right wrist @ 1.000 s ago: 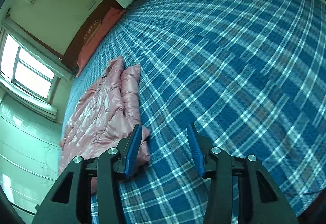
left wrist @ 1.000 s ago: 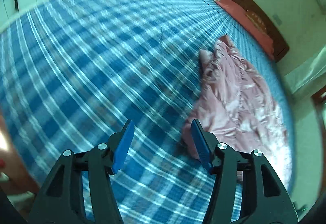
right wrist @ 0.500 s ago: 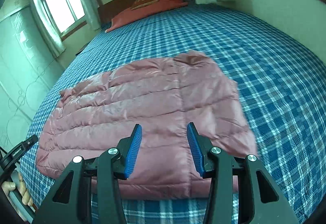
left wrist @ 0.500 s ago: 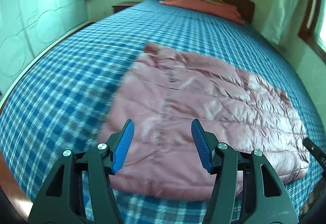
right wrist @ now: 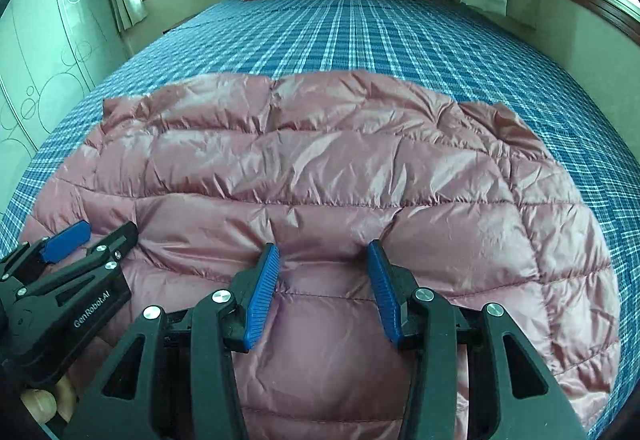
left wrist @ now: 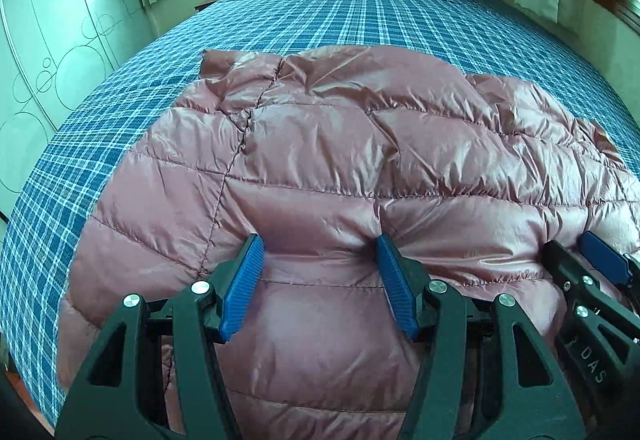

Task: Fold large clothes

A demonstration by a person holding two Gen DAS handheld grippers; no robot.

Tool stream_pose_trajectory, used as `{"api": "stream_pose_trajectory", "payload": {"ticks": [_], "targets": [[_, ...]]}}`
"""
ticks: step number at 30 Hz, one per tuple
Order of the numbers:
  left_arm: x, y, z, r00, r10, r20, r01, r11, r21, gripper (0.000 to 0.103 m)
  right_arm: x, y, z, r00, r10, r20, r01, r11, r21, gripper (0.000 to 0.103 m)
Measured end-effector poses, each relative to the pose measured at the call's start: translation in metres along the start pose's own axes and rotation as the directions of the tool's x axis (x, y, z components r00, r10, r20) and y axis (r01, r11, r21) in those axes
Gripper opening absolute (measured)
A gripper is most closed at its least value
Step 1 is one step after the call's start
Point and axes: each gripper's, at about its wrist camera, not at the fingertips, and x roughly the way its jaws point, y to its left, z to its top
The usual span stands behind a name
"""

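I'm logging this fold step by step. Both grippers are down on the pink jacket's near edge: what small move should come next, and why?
Probably close both grippers. The left gripper and right gripper are open, side by side, with their fingers pressed into the jacket near its near edge, and padding bulges between each pair. The jacket lies spread on the bed, so pinching comes before lifting the edge away.

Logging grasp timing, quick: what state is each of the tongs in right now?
Left tongs: open, pressed onto the pink puffer jacket, gripping nothing.
Right tongs: open, also resting on the jacket, gripping nothing.
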Motion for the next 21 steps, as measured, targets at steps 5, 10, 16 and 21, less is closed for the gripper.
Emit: {"api": "stream_pose_trajectory", "payload": {"ticks": [5, 10, 16, 21], "targets": [[0.009, -0.007, -0.004, 1.0, 0.013, 0.015, -0.014, 0.999, 0.029, 0.057, 0.009, 0.004, -0.006, 1.0, -0.012, -0.011, 0.012, 1.0, -0.002, 0.047], [0.012, -0.005, -0.004, 1.0, 0.004, 0.016, -0.004, 1.0, 0.028, 0.057, 0.007, 0.006, -0.01, 1.0, -0.016, -0.006, 0.016, 1.0, -0.004, 0.047], [0.011, -0.009, -0.001, 1.0, 0.012, 0.024, -0.013, 0.999, 0.036, 0.056, 0.005, 0.009, -0.011, 1.0, -0.025, -0.001, 0.025, 1.0, -0.009, 0.046], [-0.012, -0.012, 0.011, 0.999, 0.015, 0.052, -0.018, 0.998, 0.059, 0.039, -0.016, 0.007, 0.005, 1.0, -0.01, 0.017, 0.009, 1.0, 0.02, 0.046]]}}
